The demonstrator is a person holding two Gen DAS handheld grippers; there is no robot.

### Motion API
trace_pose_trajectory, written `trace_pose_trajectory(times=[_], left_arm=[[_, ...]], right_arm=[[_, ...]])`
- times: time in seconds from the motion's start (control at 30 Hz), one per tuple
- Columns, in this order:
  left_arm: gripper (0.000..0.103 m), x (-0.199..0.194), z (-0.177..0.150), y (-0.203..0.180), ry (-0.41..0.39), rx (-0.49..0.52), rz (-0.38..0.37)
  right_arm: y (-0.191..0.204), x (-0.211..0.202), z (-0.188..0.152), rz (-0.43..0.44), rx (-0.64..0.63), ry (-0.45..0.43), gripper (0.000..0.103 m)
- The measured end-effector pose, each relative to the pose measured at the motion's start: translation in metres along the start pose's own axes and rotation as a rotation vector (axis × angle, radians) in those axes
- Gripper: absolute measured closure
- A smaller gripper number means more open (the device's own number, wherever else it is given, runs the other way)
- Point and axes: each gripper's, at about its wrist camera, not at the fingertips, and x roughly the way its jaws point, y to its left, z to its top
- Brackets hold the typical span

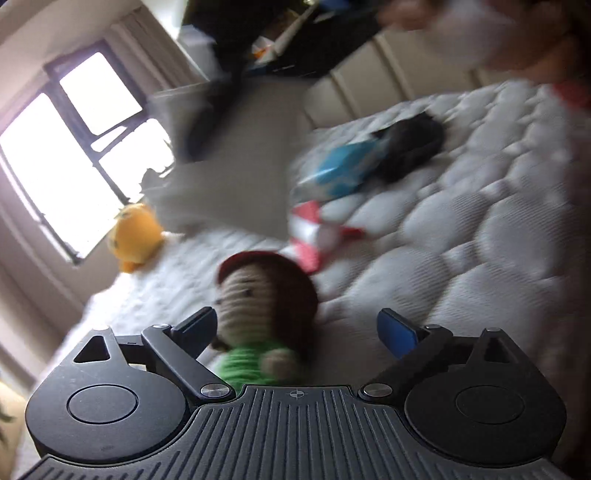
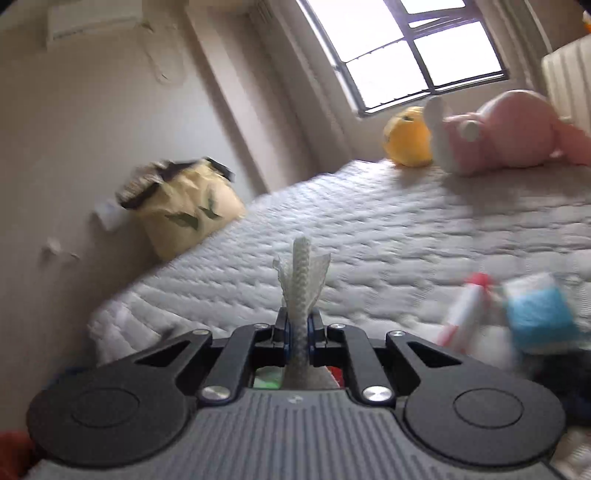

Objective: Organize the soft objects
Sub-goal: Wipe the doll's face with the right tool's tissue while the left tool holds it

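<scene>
Only the left wrist view shows the left gripper (image 1: 295, 334) spread wide around a crocheted doll (image 1: 264, 314) on the mattress (image 1: 480, 240), while the right view alone shows the right gripper (image 2: 299, 334) pinching white mesh fabric (image 2: 302, 280), a pink plush (image 2: 509, 133) farther off, nearer packets blurred

A home bedroom: a bare quilted mattress (image 2: 369, 229) with a padded headboard (image 2: 569, 81), plush toys (image 2: 509, 133) near a curtained window (image 2: 417, 48), and what seems a wall air conditioner (image 2: 92, 18), blurred.
</scene>
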Motion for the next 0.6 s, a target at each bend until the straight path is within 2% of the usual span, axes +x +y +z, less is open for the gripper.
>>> trace_pose_trajectory(times=[0.1, 0.17, 0.23, 0.33, 0.4, 0.53, 0.6], left_arm=[[0.005, -0.005, 0.001, -0.004, -0.002, -0.044, -0.046], [0.003, -0.003, -0.001, -0.002, 0.001, -0.018, 0.017], [0.003, 0.000, -0.007, 0.005, 0.018, -0.013, 0.074], [0.002, 0.009, -0.020, 0.028, 0.052, -0.063, 0.081], [0.002, 0.017, -0.024, 0.048, 0.064, -0.186, 0.016], [0.002, 0.042, -0.040, 0.099, 0.142, -0.575, -0.210], [0.000, 0.049, -0.048, 0.122, 0.134, -0.728, -0.304]], right_arm=[[0.007, 0.022, -0.005, -0.023, -0.010, 0.033, 0.092], [0.007, 0.028, -0.014, -0.087, -0.058, 0.049, 0.092], [-0.003, 0.025, -0.022, -0.131, -0.051, 0.077, 0.092], [-0.027, 0.012, -0.028, -0.162, 0.043, 0.086, 0.091], [-0.038, -0.001, -0.031, -0.188, 0.073, 0.068, 0.091], [-0.051, -0.028, -0.035, -0.218, 0.113, 0.027, 0.090], [-0.057, -0.039, -0.038, -0.229, 0.129, 0.016, 0.090]])
